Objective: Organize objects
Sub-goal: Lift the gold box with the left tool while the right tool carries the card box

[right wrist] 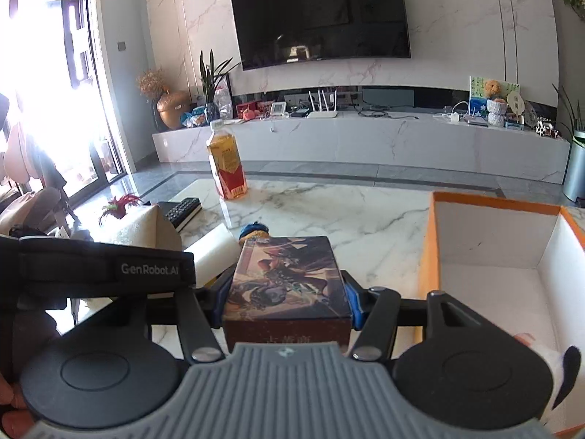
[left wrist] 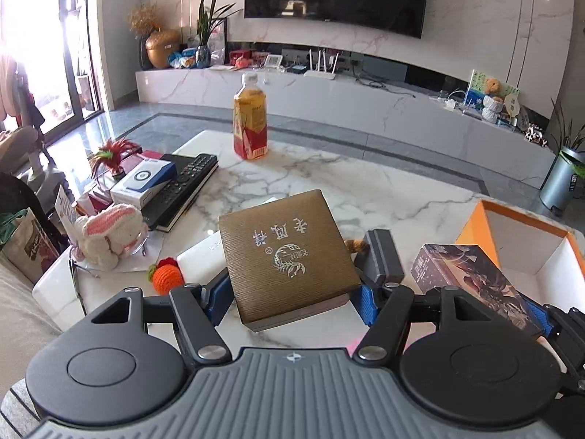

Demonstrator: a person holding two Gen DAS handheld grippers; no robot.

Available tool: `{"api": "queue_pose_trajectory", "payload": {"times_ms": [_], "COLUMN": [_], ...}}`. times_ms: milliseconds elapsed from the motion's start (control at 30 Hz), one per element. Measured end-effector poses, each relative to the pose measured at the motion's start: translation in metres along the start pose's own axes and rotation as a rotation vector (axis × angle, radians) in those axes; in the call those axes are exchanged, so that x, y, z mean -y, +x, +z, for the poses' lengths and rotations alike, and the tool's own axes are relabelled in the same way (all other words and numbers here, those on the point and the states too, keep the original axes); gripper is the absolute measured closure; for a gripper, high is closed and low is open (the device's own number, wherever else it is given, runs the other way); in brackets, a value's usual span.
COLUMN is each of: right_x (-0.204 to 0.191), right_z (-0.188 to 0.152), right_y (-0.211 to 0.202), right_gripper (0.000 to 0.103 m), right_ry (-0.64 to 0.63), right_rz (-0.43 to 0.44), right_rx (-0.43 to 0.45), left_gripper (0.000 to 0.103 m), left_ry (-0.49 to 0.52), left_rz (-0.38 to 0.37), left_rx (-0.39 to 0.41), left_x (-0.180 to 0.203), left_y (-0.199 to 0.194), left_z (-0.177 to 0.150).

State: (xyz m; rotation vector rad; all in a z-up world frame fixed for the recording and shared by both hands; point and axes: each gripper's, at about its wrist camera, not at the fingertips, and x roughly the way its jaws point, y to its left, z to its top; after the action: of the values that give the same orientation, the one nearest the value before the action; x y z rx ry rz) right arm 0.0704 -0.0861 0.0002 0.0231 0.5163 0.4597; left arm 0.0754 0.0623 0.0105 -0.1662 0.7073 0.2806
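Objects for tidying lie spread over the marble counter. Along its left edge sit a crocheted rabbit, a white-and-blue carton and a remote on a dark book, with an orange knitted fruit nearer the middle. A tea bottle stands upright towards the far edge.

Next comes the left gripper, its blue-padded fingers closed on the sides of a brown woodgrain box, which tilts above the counter with its far end higher. To its right, the right gripper has its fingers clamped on an illustrated card box, also held clear of the surface. An orange-rimmed storage box sits open at the counter's right edge, just beside the card box; its white interior looks mostly bare, though something white and dark shows at its near corner, too cut off to identify.

Both items seem to be in the carry stage, picked up and not yet stowed. The next move probably calls for swinging the card box rightward over the orange rim, lowering it flat against a wall, and leaving room for the brown box to follow.
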Motion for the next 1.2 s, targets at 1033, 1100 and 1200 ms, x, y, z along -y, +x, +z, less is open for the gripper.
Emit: {"api": "queue_pose_trajectory", "payload": {"times_ms": [1033, 1100, 1200], "right_x": [0.218, 0.219, 0.216], "right_z": [-0.022, -0.024, -0.028], "right_y": [-0.061, -0.054, -0.047], "right_gripper": [0.043, 0.043, 0.043], "right_ry": [0.092, 0.088, 0.069], "right_rz": [-0.248, -0.243, -0.252], "right_rx": [-0.208, -0.228, -0.251], "left_gripper": [0.026, 0.026, 0.026], "left_ry": [0.317, 0.320, 0.303], "left_rz": [-0.364, -0.338, -0.342], "left_rx": [-0.124, -0.123, -0.137], "left_x": [0.235, 0.236, 0.231], "left_y": [0.031, 0.032, 0.036], "left_z": [-0.060, -0.064, -0.065]}}
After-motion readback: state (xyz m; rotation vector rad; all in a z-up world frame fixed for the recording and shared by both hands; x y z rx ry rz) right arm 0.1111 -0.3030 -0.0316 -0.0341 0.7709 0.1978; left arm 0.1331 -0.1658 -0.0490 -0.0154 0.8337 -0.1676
